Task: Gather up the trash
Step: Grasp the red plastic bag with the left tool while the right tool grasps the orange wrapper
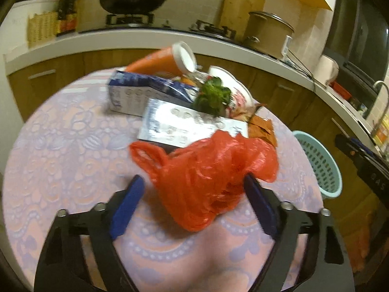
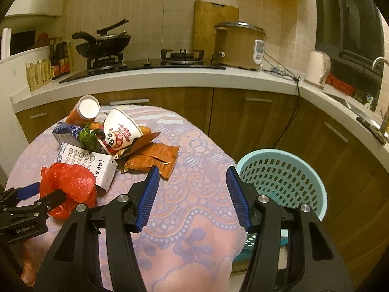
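Note:
A crumpled red plastic bag [image 1: 206, 170] lies on the round table's pink and purple cloth [image 1: 60, 150]. My left gripper [image 1: 194, 182] is open with its blue pads on either side of the bag; it also shows at the left of the right wrist view [image 2: 46, 194] around the bag [image 2: 68, 185]. Behind the bag lies a trash pile: white carton [image 1: 184, 124], blue box [image 1: 145, 92], orange tube [image 1: 167, 60], noodle cup [image 2: 121, 131], green leaves [image 1: 214, 95], orange wrappers [image 2: 153, 158]. My right gripper [image 2: 192, 172] is open and empty over the table's right side.
A teal perforated basket [image 2: 282, 182] stands on the floor right of the table. Behind is a white kitchen counter [image 2: 170, 75] with a wok [image 2: 102, 43], a stove, a brown cooker [image 2: 238, 46], a kettle and a sink at the right.

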A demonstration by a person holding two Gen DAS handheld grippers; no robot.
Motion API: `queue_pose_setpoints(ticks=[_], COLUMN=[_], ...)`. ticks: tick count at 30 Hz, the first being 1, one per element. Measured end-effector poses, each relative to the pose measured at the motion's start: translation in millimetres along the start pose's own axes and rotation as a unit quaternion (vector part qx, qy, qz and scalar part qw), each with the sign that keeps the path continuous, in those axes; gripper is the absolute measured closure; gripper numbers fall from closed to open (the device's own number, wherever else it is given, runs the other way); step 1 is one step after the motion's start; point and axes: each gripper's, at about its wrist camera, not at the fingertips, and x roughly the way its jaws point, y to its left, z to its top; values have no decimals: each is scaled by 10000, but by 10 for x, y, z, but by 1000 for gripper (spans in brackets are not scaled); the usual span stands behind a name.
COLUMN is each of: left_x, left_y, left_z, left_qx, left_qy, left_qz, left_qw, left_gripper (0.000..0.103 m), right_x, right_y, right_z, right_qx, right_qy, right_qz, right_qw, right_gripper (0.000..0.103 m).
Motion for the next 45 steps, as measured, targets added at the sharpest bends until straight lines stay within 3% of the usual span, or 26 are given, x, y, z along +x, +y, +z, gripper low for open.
queue_pose_setpoints(ticks=[3,8,11,15,22,24,29,31,38,41,42,44,45], left_x=[48,31,-10,-170,-380,-363,-287,-264,-218,-218,-216,-224,-230], left_y=[-45,-36,-35,-12,117,161,253,289,292,275,276,266,263], left_z=[-7,-14,-31,-13,189,252,329,342,347,342,346,345,342], left_qx=[9,-82,-113,-172,-338,-390,-508,-525,-449,-419,-410,-401,-401], left_qy=[40,-35,-77,-272,-761,-878,-906,-909,-914,-913,-912,-913,-915], left_qz=[-64,-255,-359,-513,-553,-520,-527,-551,-567,-554,-547,-540,-541], left_qw=[10000,9996,9993,9982,9950,9940,9932,9929,9932,9934,9935,9936,9935], left_gripper=[36,63,71,73,73,73,73,73,73,73,73,73,73], right_x=[149,445,614,848,1162,1274,1567,1681,1817,1802,1781,1727,1697], right_y=[-13,-21,9,54,264,327,439,496,604,599,589,548,520], right_z=[13,65,104,152,219,239,338,343,319,314,310,288,283], right_qx=[-20,86,47,8,-173,-199,-96,-126,-238,-238,-236,-258,-251], right_qy=[148,488,655,906,1129,1225,1533,1641,1752,1740,1717,1665,1644], right_qz=[164,503,670,840,1131,1165,1304,1270,1112,1121,1117,1101,1176], right_qw=[9998,9975,9956,9923,9870,9854,9795,9782,9780,9781,9785,9795,9790], right_gripper=[50,50,49,49,29,28,28,20,15,20,26,40,56])
